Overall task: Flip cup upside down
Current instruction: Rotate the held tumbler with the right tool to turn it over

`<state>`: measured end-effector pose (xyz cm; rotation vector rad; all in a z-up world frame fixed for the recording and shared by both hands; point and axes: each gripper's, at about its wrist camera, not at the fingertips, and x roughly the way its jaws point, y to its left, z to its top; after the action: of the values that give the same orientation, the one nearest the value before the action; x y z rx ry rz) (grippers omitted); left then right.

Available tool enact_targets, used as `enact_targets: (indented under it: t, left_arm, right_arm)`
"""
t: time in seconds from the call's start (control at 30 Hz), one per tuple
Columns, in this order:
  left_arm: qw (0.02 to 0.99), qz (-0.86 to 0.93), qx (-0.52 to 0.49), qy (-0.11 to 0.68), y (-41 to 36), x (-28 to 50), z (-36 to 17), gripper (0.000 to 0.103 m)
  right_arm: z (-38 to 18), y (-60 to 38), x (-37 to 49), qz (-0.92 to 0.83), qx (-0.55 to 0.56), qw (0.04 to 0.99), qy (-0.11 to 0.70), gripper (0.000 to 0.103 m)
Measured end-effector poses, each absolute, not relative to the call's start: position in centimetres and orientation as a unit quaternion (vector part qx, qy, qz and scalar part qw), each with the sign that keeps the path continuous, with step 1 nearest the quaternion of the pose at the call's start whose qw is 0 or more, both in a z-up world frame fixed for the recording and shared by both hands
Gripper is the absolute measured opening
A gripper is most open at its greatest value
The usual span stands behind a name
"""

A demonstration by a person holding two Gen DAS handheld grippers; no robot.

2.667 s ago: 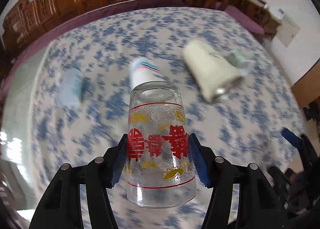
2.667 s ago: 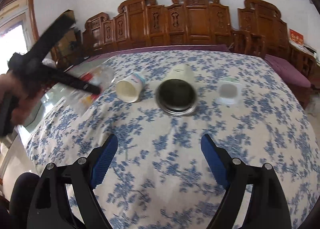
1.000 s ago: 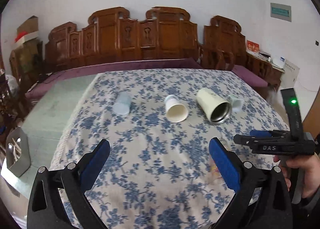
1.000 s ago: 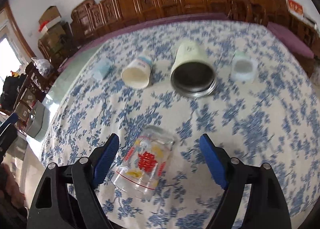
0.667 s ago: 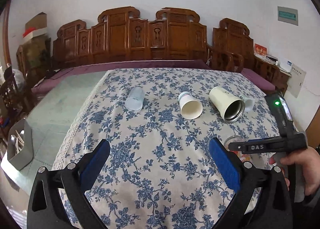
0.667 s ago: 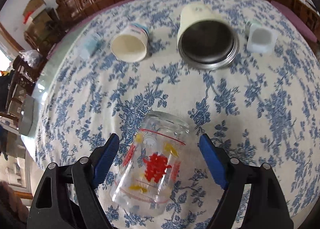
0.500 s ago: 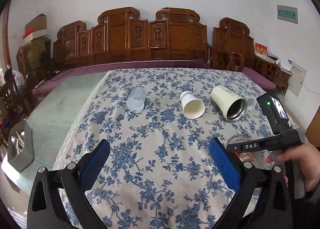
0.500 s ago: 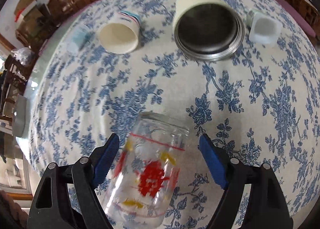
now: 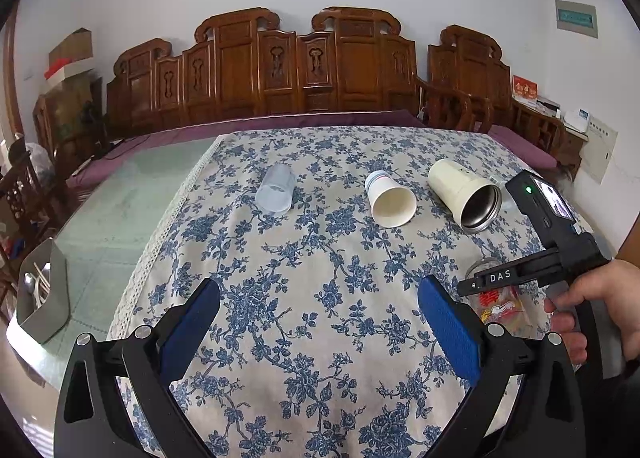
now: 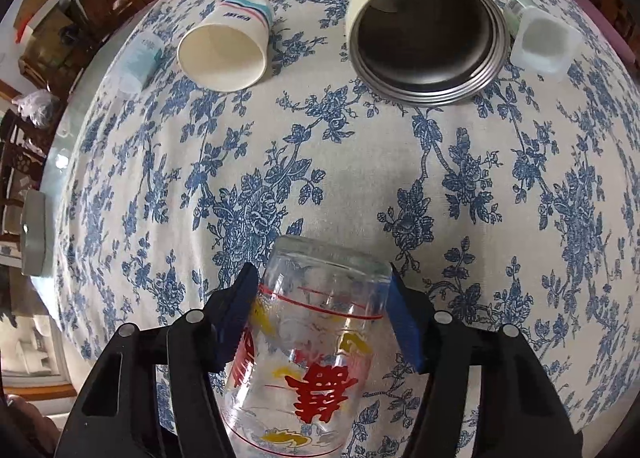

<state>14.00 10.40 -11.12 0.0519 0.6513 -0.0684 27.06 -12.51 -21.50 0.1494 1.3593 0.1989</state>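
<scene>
Only the right wrist view shows the right gripper (image 10: 320, 306) clamping the glass cup (image 10: 308, 350), its axis pointing far; the left gripper (image 9: 320, 322) gapes.

Five drinking vessels on the surface (image 10: 400, 185), let's tally them. One clear glass cup (image 10: 308, 342) with red characters, sitting between two blue-padded fingers (image 10: 404, 322). One paper cup (image 10: 228, 45) on its side, striped near the base. One cream-coloured metal-lined tumbler (image 10: 424, 33), also on its side. One pale blue translucent cup (image 10: 136, 61) out at the left. One small squarish translucent cup (image 10: 544, 43) out at the right. Two grippers in play: the right gripper (image 10: 320, 318) and the left gripper (image 9: 320, 326), two fingers each, four blue pads all told. One floral tablecloth (image 9: 320, 258). One hand (image 9: 600, 306) in sight.
</scene>
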Motion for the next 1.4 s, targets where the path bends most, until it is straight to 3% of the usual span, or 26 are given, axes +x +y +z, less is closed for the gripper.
enact_targets:
  t: [0.3,0.67,1.4]
  left_arm:
    - [0.945,-0.037,0.032,0.325,10.1,14.0,-11.3,0.095]
    - [0.944,-0.038,0.033,0.326,9.7,14.0,-11.3,0.095]
    - [0.943,-0.03,0.028,0.329,10.1,14.3,-11.6,0.095]
  right_arm:
    - [-18.7,-12.9,26.0,0.112,0.058,0.802,0.584,0.058]
    - [-13.9,-10.3,24.9,0.158,-0.055,0.886,0.432,0.057]
    - [-16.0,-9.0,25.0,0.16,-0.078,0.903,0.391,0.058]
